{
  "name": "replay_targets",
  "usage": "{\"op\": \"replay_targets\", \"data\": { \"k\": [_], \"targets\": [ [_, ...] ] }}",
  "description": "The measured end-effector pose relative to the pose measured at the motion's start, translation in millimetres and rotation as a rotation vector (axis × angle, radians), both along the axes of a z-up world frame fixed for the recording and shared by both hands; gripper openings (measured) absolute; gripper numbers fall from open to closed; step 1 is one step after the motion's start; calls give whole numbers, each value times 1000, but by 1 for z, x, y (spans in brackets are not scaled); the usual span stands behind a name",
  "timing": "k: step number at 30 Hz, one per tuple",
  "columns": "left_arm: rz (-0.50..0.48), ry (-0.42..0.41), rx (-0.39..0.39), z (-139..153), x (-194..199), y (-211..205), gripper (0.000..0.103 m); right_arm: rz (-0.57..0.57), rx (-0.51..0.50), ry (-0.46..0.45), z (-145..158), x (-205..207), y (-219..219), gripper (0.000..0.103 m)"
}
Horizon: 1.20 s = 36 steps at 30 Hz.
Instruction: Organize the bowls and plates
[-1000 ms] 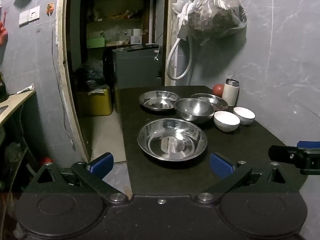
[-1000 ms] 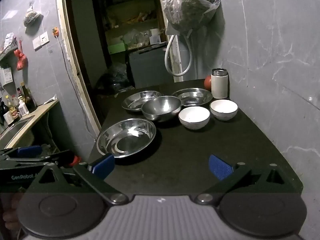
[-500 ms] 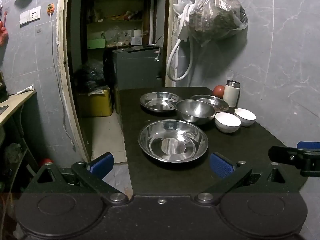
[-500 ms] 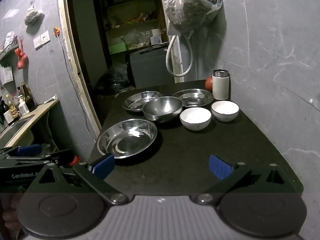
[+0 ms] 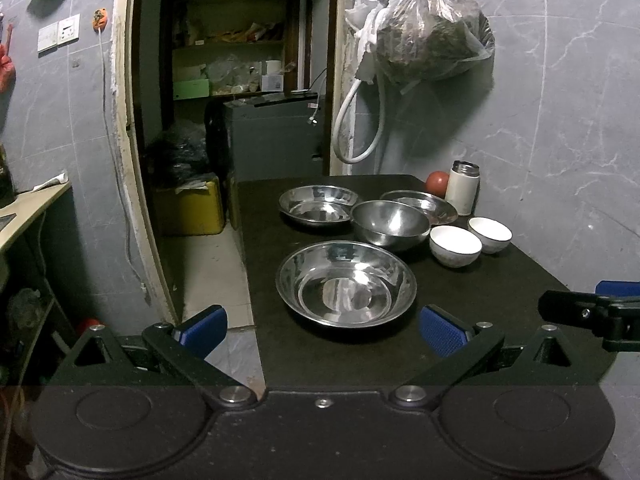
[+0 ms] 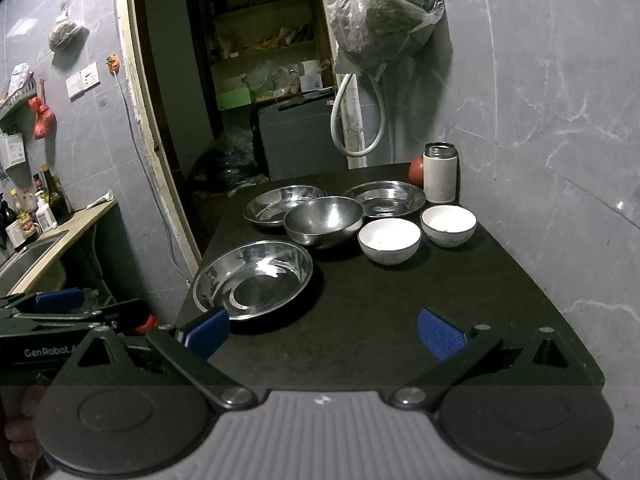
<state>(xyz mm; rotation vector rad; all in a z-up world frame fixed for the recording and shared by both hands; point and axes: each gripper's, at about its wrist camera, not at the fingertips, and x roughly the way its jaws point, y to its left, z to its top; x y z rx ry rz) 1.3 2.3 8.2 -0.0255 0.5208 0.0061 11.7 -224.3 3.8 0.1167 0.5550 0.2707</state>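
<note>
The near part of the black table [image 6: 400,320] is bare, so a gripper can pass there. The big steel plate [image 6: 253,278] blocks the left side. Farther back, the steel bowl [image 6: 324,220], two white bowls [image 6: 389,239] and thermos [image 6: 440,172] crowd together.

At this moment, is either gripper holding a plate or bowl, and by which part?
Nothing is held. The left gripper and right gripper both have their jaws open short of the large steel plate, with nothing between them.

Both grippers hung level, side by side, jaws spread wide and empty: the left gripper [image 5: 322,330], the right gripper [image 6: 323,334].
</note>
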Motion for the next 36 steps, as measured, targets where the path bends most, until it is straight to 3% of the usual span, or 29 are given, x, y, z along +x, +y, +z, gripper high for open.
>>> {"op": "replay_targets", "data": {
  "k": [36],
  "targets": [
    [0, 2, 0, -7, 1, 1, 102, 3, -15, 1, 0, -1, 6, 103]
  ]
}}
